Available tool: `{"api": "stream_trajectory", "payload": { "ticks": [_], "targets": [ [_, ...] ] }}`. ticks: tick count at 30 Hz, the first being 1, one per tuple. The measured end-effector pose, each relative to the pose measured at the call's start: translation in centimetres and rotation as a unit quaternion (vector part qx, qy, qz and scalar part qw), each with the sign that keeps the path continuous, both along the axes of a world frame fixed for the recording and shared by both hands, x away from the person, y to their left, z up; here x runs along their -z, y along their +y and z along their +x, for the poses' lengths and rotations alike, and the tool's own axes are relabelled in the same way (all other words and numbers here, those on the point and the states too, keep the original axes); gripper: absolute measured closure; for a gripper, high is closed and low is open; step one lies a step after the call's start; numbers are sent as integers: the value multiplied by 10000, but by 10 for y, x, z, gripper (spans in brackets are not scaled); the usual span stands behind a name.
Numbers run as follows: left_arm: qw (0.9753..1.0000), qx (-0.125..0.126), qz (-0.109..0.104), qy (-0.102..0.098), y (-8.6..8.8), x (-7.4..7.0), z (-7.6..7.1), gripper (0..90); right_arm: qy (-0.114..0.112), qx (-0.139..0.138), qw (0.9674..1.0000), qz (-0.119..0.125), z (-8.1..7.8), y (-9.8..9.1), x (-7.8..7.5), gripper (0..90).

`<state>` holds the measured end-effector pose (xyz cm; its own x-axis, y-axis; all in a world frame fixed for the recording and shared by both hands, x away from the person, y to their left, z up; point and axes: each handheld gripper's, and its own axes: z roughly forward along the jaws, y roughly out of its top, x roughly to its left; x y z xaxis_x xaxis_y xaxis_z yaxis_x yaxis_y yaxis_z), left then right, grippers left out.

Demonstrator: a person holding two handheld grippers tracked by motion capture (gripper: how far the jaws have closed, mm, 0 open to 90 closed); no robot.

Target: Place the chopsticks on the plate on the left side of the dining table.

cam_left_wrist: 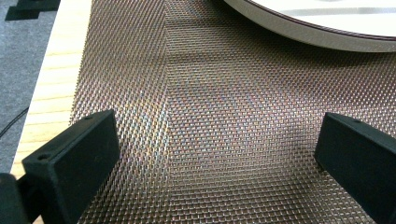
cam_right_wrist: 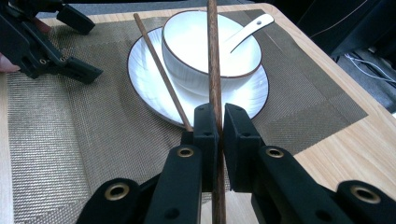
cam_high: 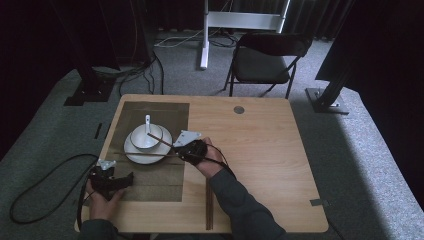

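Observation:
My right gripper [cam_right_wrist: 220,114] is shut on a dark wooden chopstick [cam_right_wrist: 213,60] that reaches out over a white bowl [cam_right_wrist: 196,42]. The bowl holds a white spoon [cam_right_wrist: 247,27] and stands on a white plate [cam_right_wrist: 149,77]. A lighter chopstick [cam_right_wrist: 161,70] lies slanted across the plate's rim beside the bowl. From above, the right gripper [cam_high: 180,149] sits at the plate's [cam_high: 131,150] right edge. My left gripper [cam_high: 125,179] rests low over the woven placemat [cam_left_wrist: 210,116], near its front left corner. Its jaws stand wide open with nothing between them.
More dark chopsticks [cam_high: 209,205] lie on the bare wood by the right forearm near the table's [cam_high: 260,150] front edge. The plate rim [cam_left_wrist: 327,30] is just ahead of the left gripper. A black folding chair [cam_high: 267,62] stands behind the table.

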<state>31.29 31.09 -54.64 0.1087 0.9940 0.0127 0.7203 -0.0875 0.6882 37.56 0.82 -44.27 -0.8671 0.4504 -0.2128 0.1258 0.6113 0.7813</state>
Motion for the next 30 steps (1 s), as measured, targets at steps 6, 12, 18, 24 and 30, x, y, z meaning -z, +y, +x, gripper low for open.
{"api": "stream_trajectory", "payload": {
  "ticks": [6, 12, 18, 24, 30],
  "targets": [
    [10000, 1, -1, 2, 0, 0, 0, 2, -4, -24, 10000, 45, 4, 5, -2, 843],
    [10000, 1, 1, 1, 0, 0, 0, 2, 16, -38, 10000, 44, 6, 8, -2, 842],
    [10000, 2, 0, 2, 0, 0, 0, 2, -1, -37, 10000, 56, 8, 10, -4, 843],
    [10000, 1, -1, 0, 0, 0, 0, 2, -35, -59, 10000, 44, 9, 13, -7, 843],
    [10000, 0, 2, -3, 0, 0, 0, 2, -59, -70, 9999, 59, 11, 14, -9, 842]
  ]
}}
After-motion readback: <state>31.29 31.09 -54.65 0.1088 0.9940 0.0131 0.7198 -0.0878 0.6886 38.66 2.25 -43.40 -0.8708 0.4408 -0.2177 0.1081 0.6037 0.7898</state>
